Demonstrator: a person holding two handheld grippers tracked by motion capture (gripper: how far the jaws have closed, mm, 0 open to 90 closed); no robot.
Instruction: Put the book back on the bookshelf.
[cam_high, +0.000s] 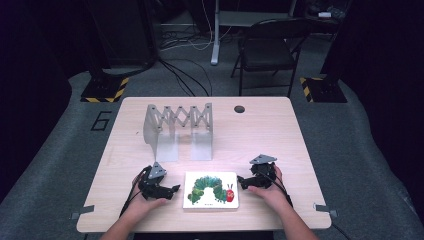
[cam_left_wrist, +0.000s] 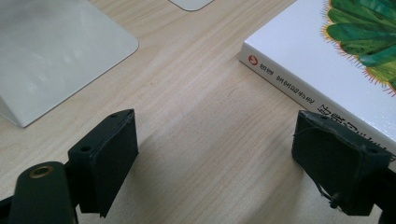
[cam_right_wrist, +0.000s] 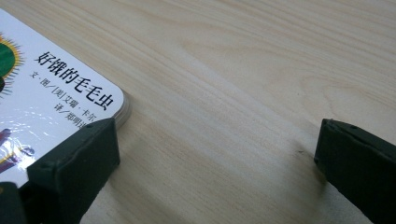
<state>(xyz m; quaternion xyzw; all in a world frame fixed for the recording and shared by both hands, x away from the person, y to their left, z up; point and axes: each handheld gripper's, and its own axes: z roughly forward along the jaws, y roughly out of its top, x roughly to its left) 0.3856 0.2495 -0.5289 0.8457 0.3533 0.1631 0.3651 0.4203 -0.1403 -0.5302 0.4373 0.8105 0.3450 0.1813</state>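
Observation:
A white board book (cam_high: 211, 189) with a green caterpillar on its cover lies flat near the table's front edge. My left gripper (cam_high: 172, 190) rests on the table just left of the book, jaws open, with bare wood between them. In the left gripper view the book's spine (cam_left_wrist: 299, 88) runs along the right, next to the right jaw. My right gripper (cam_high: 242, 183) sits just right of the book, jaws open and empty. In the right gripper view the book's rounded corner (cam_right_wrist: 93, 100) lies by the left jaw.
A grey metal expanding bookend rack (cam_high: 178, 131) stands upright behind the book, its flat base plate (cam_left_wrist: 51, 51) close to my left gripper. A cable hole (cam_high: 239, 109) sits at the table's back. A folding chair (cam_high: 270, 47) stands beyond the table.

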